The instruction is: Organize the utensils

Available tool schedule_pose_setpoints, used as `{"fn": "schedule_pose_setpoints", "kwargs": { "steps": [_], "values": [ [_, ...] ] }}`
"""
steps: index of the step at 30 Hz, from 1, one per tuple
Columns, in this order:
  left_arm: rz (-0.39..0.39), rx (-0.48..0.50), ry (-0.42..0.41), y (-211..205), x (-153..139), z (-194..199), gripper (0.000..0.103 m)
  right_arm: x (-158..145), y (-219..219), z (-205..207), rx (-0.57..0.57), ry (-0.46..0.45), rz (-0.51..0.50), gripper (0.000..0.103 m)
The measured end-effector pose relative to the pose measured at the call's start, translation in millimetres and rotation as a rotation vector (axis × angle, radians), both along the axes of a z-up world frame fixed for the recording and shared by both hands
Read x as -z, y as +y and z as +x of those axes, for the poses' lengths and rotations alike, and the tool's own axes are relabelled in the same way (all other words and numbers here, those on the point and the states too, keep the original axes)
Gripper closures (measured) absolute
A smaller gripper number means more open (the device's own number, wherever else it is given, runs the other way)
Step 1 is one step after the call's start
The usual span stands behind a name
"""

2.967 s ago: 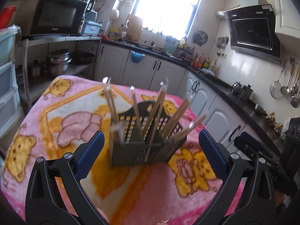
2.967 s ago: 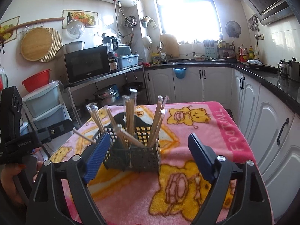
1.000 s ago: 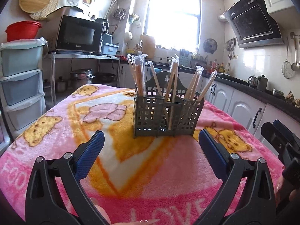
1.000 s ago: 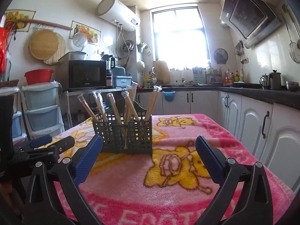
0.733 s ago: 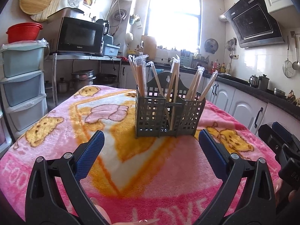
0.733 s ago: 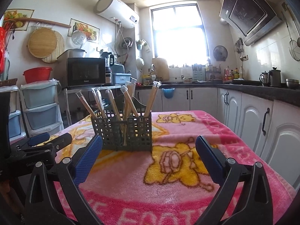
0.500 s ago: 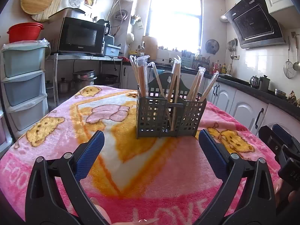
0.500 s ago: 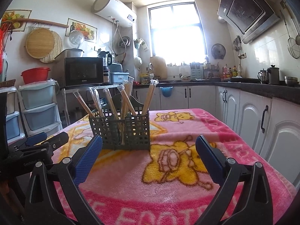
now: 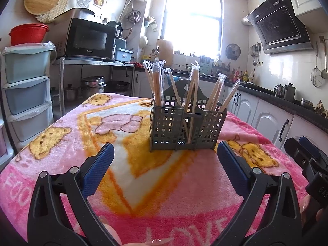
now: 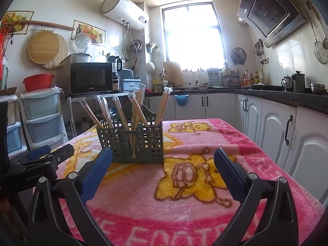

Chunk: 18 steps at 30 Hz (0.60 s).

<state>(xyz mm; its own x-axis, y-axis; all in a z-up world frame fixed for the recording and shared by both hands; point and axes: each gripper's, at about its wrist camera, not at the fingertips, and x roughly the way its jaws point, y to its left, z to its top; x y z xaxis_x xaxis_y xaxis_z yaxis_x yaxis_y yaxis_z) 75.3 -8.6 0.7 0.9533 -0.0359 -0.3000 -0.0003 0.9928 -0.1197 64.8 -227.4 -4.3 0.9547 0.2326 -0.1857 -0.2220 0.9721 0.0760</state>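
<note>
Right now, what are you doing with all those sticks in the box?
Someone is tidying utensils with a gripper in each hand. The wrapped chopsticks stand in the grey holder, which sits on the pink bear blanket covering the table. The left gripper and the right gripper are both open and empty, held low over the blanket on the near side of the holder. Neither one touches anything.

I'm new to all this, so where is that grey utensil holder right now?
The grey utensil holder stands upright mid-table on the pink bear blanket, just beyond the open left gripper.
</note>
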Motion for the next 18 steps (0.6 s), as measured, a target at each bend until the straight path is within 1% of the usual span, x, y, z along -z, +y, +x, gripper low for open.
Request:
{"fn": "schedule_pose_setpoints", "kwargs": {
  "steps": [18],
  "values": [
    [-0.004,0.004,-0.007,-1.2,-0.1,-2.3,0.010,1.2,-1.7,-1.1,-0.006,0.004,0.006,0.006]
  ]
}}
